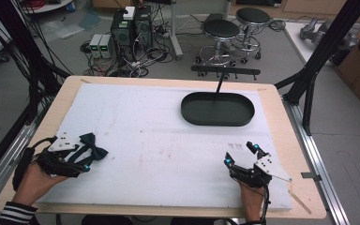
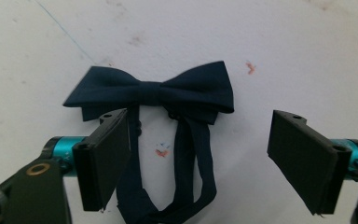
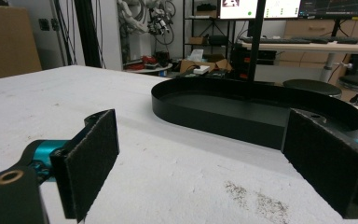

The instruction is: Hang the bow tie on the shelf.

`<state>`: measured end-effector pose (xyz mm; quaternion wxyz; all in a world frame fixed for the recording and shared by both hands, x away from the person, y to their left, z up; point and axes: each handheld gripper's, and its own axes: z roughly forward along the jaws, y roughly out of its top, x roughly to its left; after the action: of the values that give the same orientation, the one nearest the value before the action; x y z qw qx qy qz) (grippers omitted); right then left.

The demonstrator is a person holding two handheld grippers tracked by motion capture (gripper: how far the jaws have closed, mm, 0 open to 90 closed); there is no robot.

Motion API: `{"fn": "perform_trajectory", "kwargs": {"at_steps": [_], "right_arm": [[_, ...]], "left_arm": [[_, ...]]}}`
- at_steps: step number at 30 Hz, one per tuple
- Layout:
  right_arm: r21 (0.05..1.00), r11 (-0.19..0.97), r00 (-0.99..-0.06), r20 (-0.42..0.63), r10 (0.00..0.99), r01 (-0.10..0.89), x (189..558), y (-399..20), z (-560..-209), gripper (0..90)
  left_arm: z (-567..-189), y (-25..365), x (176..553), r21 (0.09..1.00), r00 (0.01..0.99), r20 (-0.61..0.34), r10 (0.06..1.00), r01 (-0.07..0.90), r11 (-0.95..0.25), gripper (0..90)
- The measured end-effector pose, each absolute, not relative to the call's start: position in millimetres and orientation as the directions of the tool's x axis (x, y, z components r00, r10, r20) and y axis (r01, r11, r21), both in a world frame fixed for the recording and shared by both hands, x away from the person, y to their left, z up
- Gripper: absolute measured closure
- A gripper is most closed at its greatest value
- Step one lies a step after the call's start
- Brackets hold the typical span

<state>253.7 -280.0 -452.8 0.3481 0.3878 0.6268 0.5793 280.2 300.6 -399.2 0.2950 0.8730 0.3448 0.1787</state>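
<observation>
A dark navy bow tie [image 1: 93, 145] lies flat on the white mat [image 1: 168, 150] at the table's near left. My left gripper [image 1: 85, 153] is right at it, held by a hand in a striped sleeve. In the left gripper view the bow [image 2: 154, 91] sits just beyond the jaws, and its looped strap [image 2: 191, 177] runs down between them. The pads stand wide apart and do not press on it, so my left gripper [image 2: 209, 158] is open. At the near right, my right gripper [image 1: 240, 153] rests open on the mat with nothing between its pads [image 3: 91, 158].
A black oval tray [image 1: 218, 123] sits empty at the far right of the mat, also seen ahead of the right gripper [image 3: 200, 119]. A black pole with a crossbar [image 1: 225, 71] rises behind it. Stools, computers and cables stand on the floor beyond the table.
</observation>
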Motion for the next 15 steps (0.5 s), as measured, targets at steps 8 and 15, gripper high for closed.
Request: {"fn": "perform_trajectory", "kwargs": {"at_steps": [8,15], "right_arm": [[0.997,0.031,-0.458,0.008,0.889,0.078,253,-280,-453,10.2],[0.997,0.022,-0.457,0.012,0.889,0.068,253,-281,-453,10.2]], "left_arm": [[-404,295,289,0.581,0.717,0.095,0.691,0.523,-0.624,33.6],[-414,294,297,0.537,0.713,0.07,0.698,0.562,-0.629,41.1]]}}
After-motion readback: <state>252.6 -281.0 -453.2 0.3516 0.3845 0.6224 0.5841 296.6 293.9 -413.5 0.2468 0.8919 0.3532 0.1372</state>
